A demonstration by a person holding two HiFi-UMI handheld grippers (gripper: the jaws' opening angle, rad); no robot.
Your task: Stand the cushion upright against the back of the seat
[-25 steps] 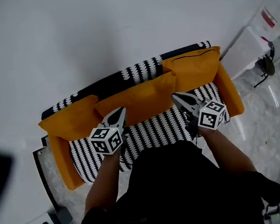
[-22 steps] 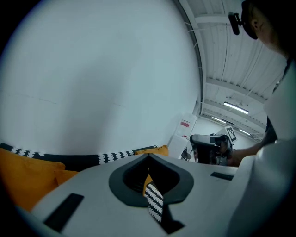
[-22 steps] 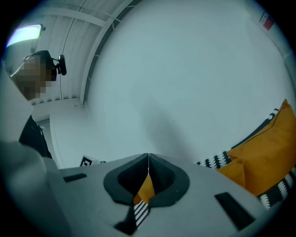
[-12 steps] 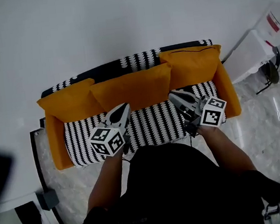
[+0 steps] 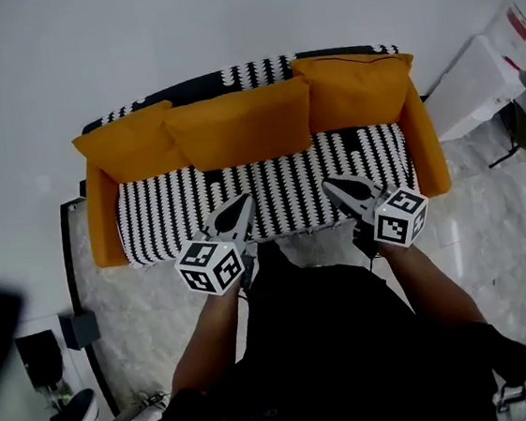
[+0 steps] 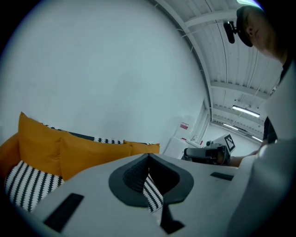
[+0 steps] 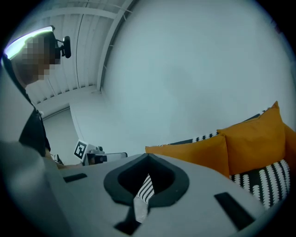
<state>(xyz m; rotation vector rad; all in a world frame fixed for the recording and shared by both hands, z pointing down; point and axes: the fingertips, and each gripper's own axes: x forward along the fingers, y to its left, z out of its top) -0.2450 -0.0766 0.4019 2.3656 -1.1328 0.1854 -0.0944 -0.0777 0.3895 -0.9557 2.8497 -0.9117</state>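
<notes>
Orange cushion [image 5: 239,127], head view: it stands upright against the sofa [image 5: 270,190] back, at twelve o'clock from your left gripper [image 5: 240,204] and right gripper [image 5: 333,187], both over the striped seat's front. Left gripper view: your jaws are together, empty. Right gripper view: also closed on nothing.

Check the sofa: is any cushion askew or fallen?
Nothing stands out. The left cushion, middle cushion and right cushion all stand upright against the sofa back. Left gripper and right gripper are shut, holding nothing.
</notes>
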